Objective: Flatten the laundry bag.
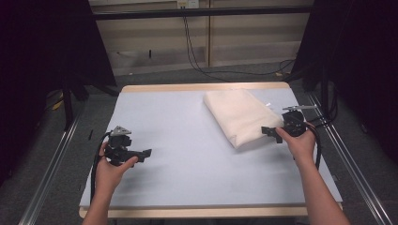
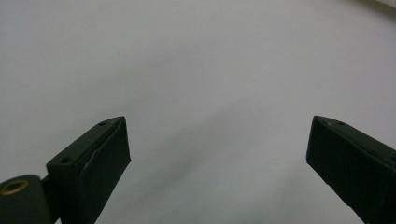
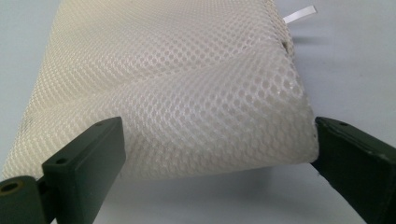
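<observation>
Cream mesh bag point(image 1: 238, 116), folded, lies on the pale table cover point(image 1: 187, 140), right-rear part of the table. Right gripper point(image 1: 268, 131) at the bag's near right edge, jaws spread wide, mesh point(image 3: 177, 88) bulging between them, not pinched. Left gripper point(image 1: 144, 153) well apart over bare cover at left front, jaws wide, holding nothing.

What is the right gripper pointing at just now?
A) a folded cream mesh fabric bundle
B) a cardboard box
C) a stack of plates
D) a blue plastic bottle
A: in the right gripper view the open jaws of the right gripper frame the near end of the folded cream mesh fabric, which lies on the table.
</observation>
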{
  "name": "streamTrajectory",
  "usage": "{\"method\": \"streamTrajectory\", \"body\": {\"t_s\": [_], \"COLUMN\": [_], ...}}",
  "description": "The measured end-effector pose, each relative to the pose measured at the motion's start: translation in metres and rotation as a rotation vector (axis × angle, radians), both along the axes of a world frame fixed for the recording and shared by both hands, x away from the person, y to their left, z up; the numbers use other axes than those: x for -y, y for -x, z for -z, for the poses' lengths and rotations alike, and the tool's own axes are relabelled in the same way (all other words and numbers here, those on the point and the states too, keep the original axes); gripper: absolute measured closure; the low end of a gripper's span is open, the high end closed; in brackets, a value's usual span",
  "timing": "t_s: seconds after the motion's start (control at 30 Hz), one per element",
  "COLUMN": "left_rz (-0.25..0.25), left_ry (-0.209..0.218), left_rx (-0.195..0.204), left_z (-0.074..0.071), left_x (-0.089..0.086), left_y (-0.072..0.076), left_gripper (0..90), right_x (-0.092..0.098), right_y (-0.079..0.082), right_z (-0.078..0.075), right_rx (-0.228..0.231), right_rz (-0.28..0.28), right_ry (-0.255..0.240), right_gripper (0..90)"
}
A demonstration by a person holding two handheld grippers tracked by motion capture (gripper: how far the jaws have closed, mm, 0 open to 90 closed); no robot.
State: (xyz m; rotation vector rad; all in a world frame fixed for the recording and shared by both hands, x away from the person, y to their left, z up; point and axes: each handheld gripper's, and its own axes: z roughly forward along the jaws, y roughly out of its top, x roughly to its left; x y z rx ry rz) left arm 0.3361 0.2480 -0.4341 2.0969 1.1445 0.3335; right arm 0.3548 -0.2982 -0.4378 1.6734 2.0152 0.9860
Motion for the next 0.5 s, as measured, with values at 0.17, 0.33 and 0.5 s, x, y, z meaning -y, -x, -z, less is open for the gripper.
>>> {"method": "streamTrajectory", "body": {"t_s": [0.17, 0.33, 0.5], "left_rz": [-0.004, 0.000, 0.000], "left_ry": [0.017, 0.006, 0.004], "left_rx": [-0.002, 0.002, 0.003], "left_z": [0.0003, -0.0006, -0.0006], "left_x": [0.0026, 0.0011, 0.0012], "left_y": [0.0008, 0.0006, 0.0007], "left_gripper": [6.0, 6.7, 6.8], "right_x": [-0.0021, -0.0026, -0.0052], "right_y": [-0.0013, -0.0001, 0.0022], "right_z": [-0.0028, -0.0046, -0.0077], "right_rx": [0.017, 0.022, 0.048], "right_rz": [-0.010, -0.009, -0.029], "right_ry": [0.005, 0.018, 0.007], "right_gripper": [23.9, 47.4, 67.1]}}
